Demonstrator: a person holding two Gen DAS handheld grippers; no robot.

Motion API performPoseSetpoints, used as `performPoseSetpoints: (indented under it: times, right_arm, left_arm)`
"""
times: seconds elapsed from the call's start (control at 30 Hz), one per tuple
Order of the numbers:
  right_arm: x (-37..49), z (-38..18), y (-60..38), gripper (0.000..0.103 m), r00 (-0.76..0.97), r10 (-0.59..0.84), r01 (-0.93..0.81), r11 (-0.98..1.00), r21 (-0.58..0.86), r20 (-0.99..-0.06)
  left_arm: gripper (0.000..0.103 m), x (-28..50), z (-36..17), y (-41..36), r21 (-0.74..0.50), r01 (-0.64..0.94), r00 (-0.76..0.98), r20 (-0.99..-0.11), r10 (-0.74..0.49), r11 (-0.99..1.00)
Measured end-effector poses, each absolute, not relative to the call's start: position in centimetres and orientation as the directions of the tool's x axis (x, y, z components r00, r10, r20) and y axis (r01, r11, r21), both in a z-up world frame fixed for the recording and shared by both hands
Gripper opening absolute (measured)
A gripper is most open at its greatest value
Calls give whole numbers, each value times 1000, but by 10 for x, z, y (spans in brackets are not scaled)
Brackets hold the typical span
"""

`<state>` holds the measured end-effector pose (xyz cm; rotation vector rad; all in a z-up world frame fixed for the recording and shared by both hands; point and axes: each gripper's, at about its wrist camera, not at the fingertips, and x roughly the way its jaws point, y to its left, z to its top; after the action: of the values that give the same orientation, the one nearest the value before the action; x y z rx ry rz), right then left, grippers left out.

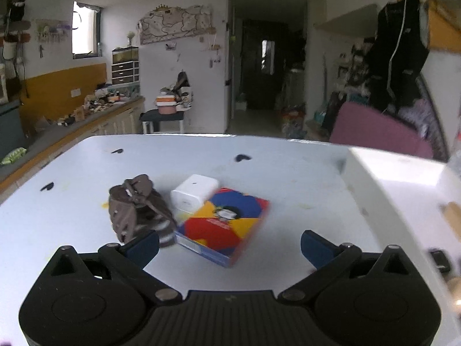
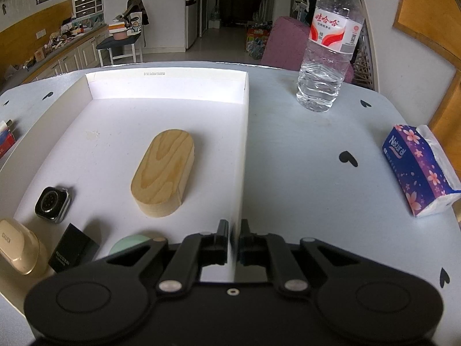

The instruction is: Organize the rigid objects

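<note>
In the left wrist view my left gripper (image 1: pixel 229 245) is open and empty, just short of a colourful flat box (image 1: pixel 223 225) on the white table (image 1: pixel 288 178). A white charger cube (image 1: pixel 193 193) and a brown cloth pouch (image 1: pixel 138 207) lie beside the box. In the right wrist view my right gripper (image 2: pixel 234 242) is shut on the right wall (image 2: pixel 243 155) of a white cardboard tray. Inside the tray lie a wooden oval block (image 2: pixel 164 173), a smartwatch body (image 2: pixel 53 204), a black small box (image 2: pixel 72 248), a cream case (image 2: pixel 18 245) and a green round thing (image 2: pixel 129 244).
A water bottle (image 2: pixel 331 43) stands at the far right of the table. A purple tissue pack (image 2: pixel 419 170) lies at the right edge. The tray's corner (image 1: pixel 383 173) shows at the right of the left wrist view. Beyond the table are a counter and a pink chair.
</note>
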<state>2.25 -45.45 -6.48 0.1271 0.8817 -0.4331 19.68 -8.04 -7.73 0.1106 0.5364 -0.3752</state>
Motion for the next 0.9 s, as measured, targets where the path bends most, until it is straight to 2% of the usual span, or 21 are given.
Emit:
performPoseSetpoints:
  times: [0.27, 0.47, 0.73, 0.8, 0.9]
  right_arm:
    - [23, -65, -454, 10, 556, -313, 414, 908, -71, -770]
    - [23, -66, -453, 10, 554, -313, 411, 909, -73, -771]
    - [23, -67, -453, 10, 554, -314, 410, 909, -76, -771]
    - [23, -67, -453, 10, 554, -313, 410, 909, -75, -772]
    - [23, -67, -453, 10, 554, -314, 410, 909, -76, -771]
  left_arm:
    - [103, 238, -93, -85, 42, 353, 777, -569, -268, 935]
    - [102, 232, -95, -86, -35, 432, 731, -572, -373, 901]
    - [99, 209, -99, -93, -46, 510, 694, -569, -442, 859]
    - [92, 210, -99, -96, -34, 502, 699, -573, -428, 864]
    - [82, 221, -101, -100, -5, 426, 725, -597, -345, 905]
